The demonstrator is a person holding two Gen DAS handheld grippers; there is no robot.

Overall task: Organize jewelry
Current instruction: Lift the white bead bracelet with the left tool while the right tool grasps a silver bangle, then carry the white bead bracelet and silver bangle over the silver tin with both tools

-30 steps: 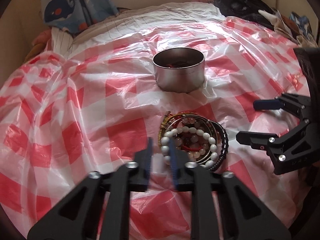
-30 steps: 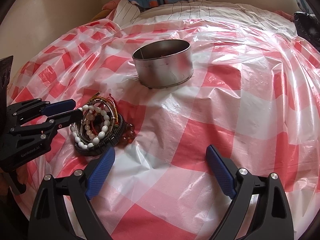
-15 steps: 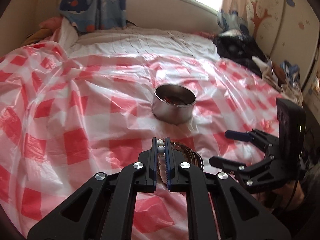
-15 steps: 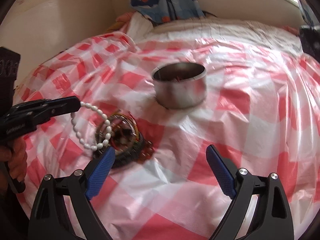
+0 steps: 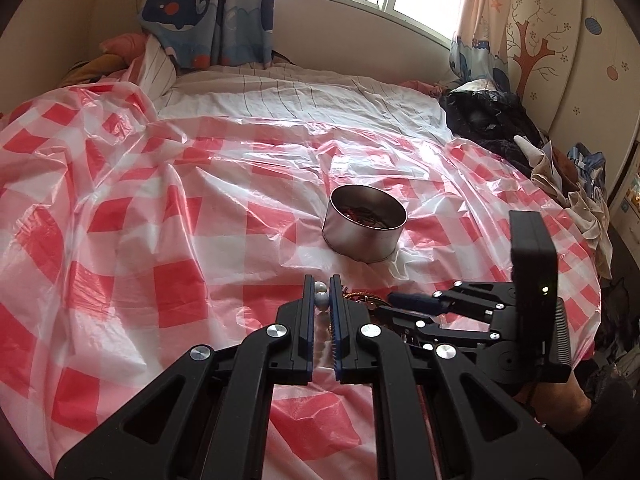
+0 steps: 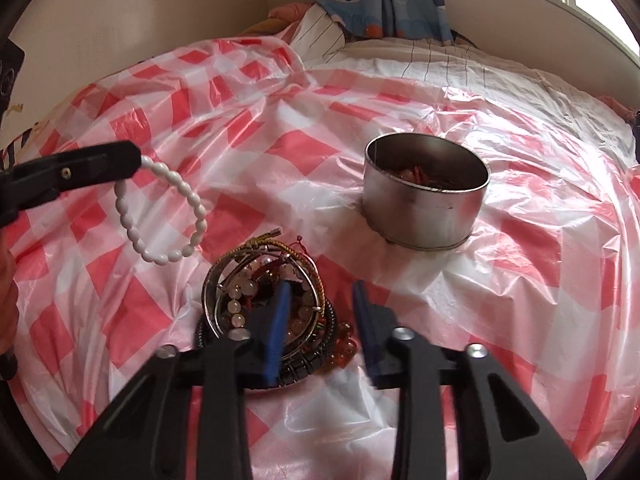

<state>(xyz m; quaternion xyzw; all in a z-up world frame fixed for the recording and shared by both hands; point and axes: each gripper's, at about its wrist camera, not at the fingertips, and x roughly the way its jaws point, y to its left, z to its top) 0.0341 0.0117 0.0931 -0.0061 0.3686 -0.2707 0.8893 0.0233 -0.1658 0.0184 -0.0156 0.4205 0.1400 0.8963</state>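
My left gripper point(image 5: 321, 296) is shut on a white bead bracelet point(image 5: 321, 293); in the right wrist view the bracelet point(image 6: 160, 216) hangs from it in the air, left of the pile. A pile of bracelets point(image 6: 264, 304) lies on the red-checked plastic sheet point(image 6: 280, 152). My right gripper point(image 6: 322, 292) is open, low over the pile's right part, its left finger in front of the pile. A round metal tin point(image 6: 424, 196) with some red jewelry inside stands beyond the pile; it also shows in the left wrist view point(image 5: 366, 234).
The sheet covers a bed with a striped white cover point(image 5: 300, 96) at the back. A whale-print curtain point(image 5: 208, 12) hangs at the wall. Dark clothes point(image 5: 492, 124) lie heaped at the right edge.
My left gripper closed on the white bracelet and lifted it off the pile. My right gripper moved left over the pile and its jaws narrowed.
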